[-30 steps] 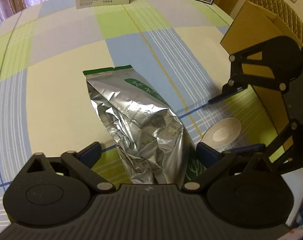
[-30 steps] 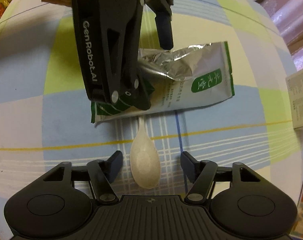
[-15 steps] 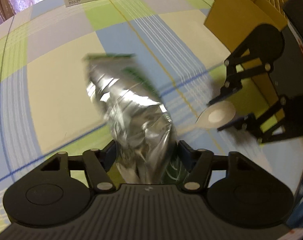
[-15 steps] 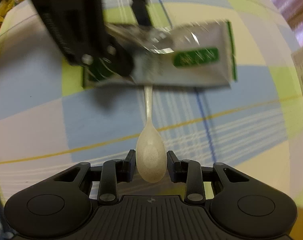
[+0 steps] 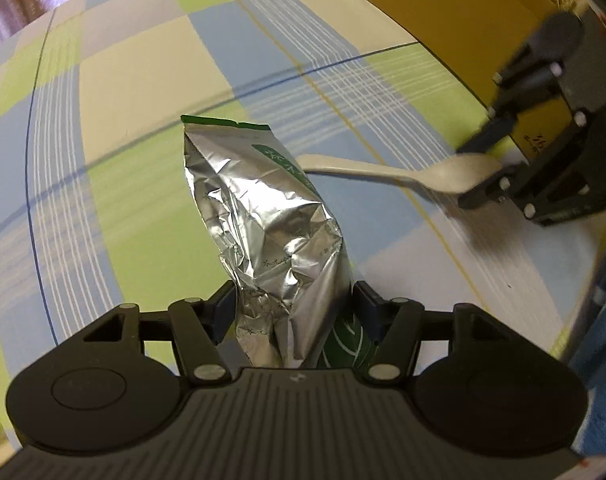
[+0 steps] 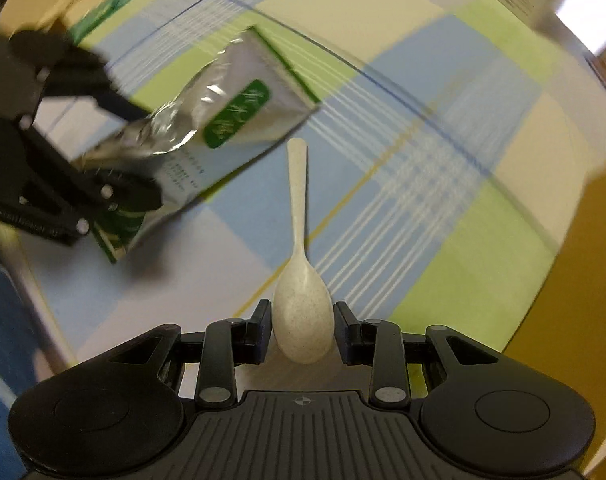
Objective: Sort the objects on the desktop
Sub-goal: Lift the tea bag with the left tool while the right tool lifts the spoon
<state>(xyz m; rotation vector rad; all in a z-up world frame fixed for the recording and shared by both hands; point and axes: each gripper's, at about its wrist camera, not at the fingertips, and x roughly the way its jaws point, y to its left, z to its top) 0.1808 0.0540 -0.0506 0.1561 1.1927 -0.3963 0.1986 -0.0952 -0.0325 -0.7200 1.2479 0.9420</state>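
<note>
While both pieces are lifted clear of the checked table (image 5: 143, 80), we judge the carrying step of the sort is in hand. On our left, the left gripper (image 5: 295, 312) points steeply down, its jaws, which have just been closing, clamped on the foil bag (image 5: 259, 216). On our right, the right gripper (image 6: 302, 334) also points down, jaws pinching the bowl of the spoon (image 6: 301, 304). Next, we need 2 drop spots; the cardboard box (image 5: 455, 24) stands near.
</note>
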